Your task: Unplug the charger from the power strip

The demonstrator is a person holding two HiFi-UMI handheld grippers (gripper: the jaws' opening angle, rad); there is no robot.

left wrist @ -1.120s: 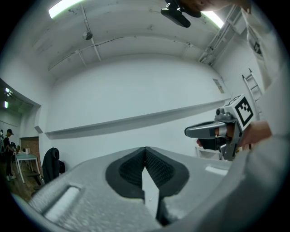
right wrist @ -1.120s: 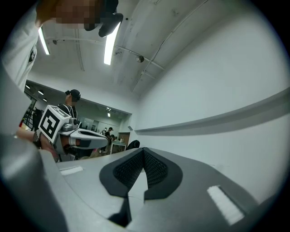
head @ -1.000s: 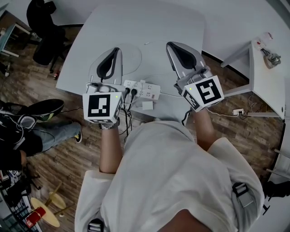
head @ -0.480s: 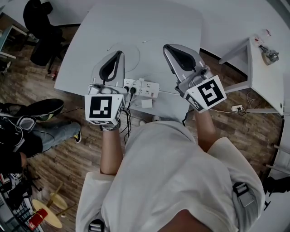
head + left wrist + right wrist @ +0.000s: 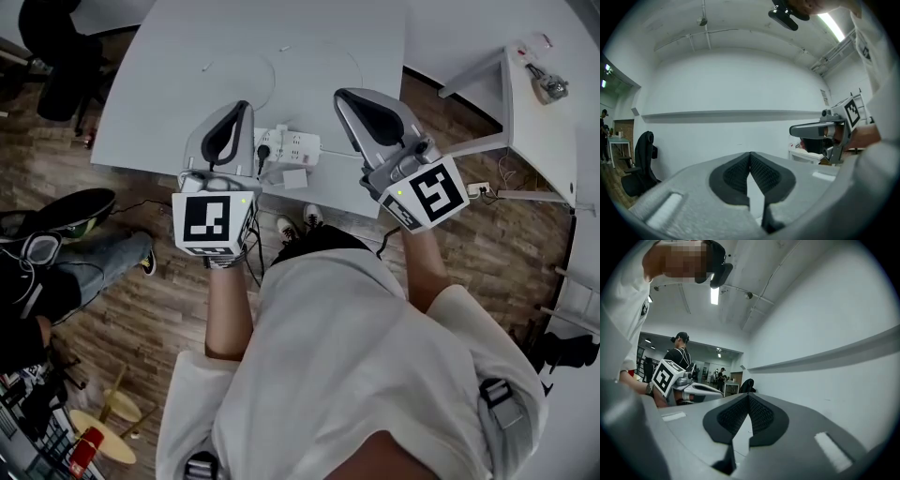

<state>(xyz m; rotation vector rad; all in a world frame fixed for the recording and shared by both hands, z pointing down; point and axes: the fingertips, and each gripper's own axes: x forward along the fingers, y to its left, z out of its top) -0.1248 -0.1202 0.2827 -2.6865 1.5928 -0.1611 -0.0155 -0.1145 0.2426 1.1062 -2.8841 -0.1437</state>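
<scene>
Left gripper: I see my left gripper (image 5: 240, 112) with its jaws pressed together and nothing between them. In its own view the pads meet at the tips, with only white wall beyond.
Right gripper: my right gripper (image 5: 351, 101) is likewise closed tight and empty. Its pads meet tip to tip in its own view.
Pose: both grippers point level, side by side over the near edge of the table (image 5: 169, 66), well apart from each other.
Strip: the strip (image 5: 292, 145) lies flat on the table between the two grippers. It is below their level, just beside the left gripper's jaws and farther from the right one. Neither gripper touches it.
Plug: a black plug (image 5: 263, 150) sits in the strip at the end nearest the left gripper.
Block: a small white block (image 5: 295, 178) lies just beside the strip, on the side toward me. I cannot tell whether it is plugged in or is the charger.
Cable: a thin white cable (image 5: 342, 155) runs from the strip toward the right gripper and passes beneath it.
</scene>
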